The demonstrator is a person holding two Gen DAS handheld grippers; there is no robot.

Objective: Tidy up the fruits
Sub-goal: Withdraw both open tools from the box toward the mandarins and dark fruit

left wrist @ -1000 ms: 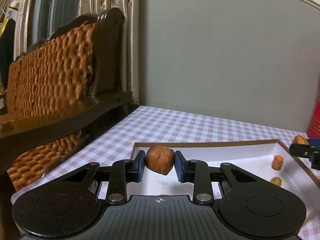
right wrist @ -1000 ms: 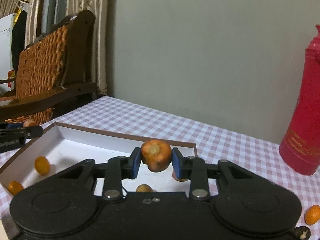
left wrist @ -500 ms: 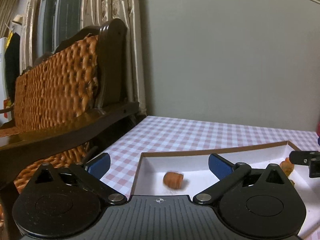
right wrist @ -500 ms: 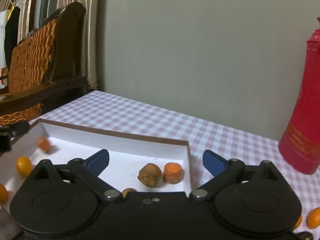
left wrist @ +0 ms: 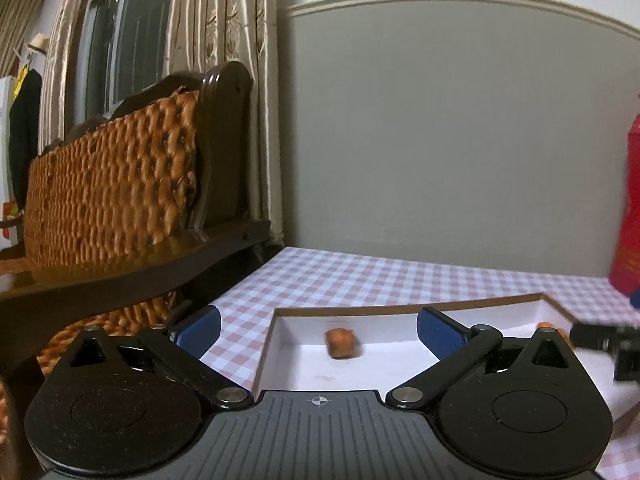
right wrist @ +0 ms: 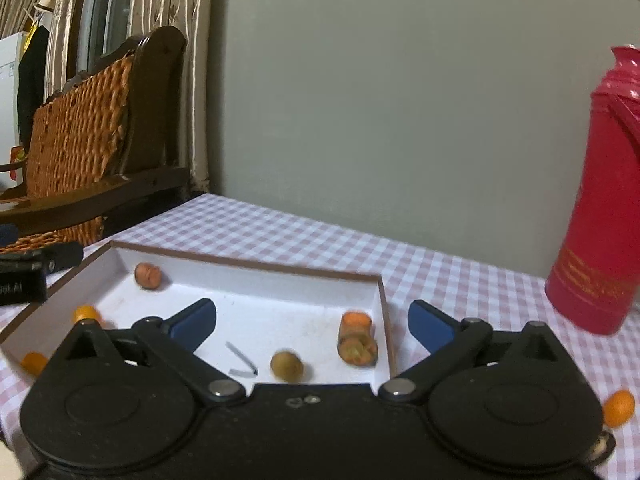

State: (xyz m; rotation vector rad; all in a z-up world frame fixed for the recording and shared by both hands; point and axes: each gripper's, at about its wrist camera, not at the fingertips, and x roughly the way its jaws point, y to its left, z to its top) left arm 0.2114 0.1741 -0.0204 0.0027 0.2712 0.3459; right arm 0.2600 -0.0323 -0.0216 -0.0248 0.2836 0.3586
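A shallow white box with a brown rim (right wrist: pixel 248 264) lies on the checked tablecloth. In the right wrist view it holds a brown fruit piece (right wrist: pixel 147 275) at its far left corner, an orange chunk (right wrist: pixel 356 338) by its right wall, an olive-coloured round fruit (right wrist: pixel 286 365) and a small orange fruit (right wrist: pixel 85 314). My right gripper (right wrist: pixel 311 322) is open and empty above the box. In the left wrist view my left gripper (left wrist: pixel 318 330) is open and empty, and the brown piece (left wrist: pixel 341 343) lies in the box (left wrist: pixel 400 308) ahead of it.
A red thermos (right wrist: pixel 600 208) stands at the right on the cloth. Small orange fruits lie on the cloth at the right (right wrist: pixel 618 408) and outside the box at the left (right wrist: pixel 34 362). A wicker and dark wood chair (left wrist: pixel 120 208) stands at the table's left edge.
Both grippers opened and dropped their pieces into the box, then drew back and up. The brown piece and the orange chunk now rest on the box floor.
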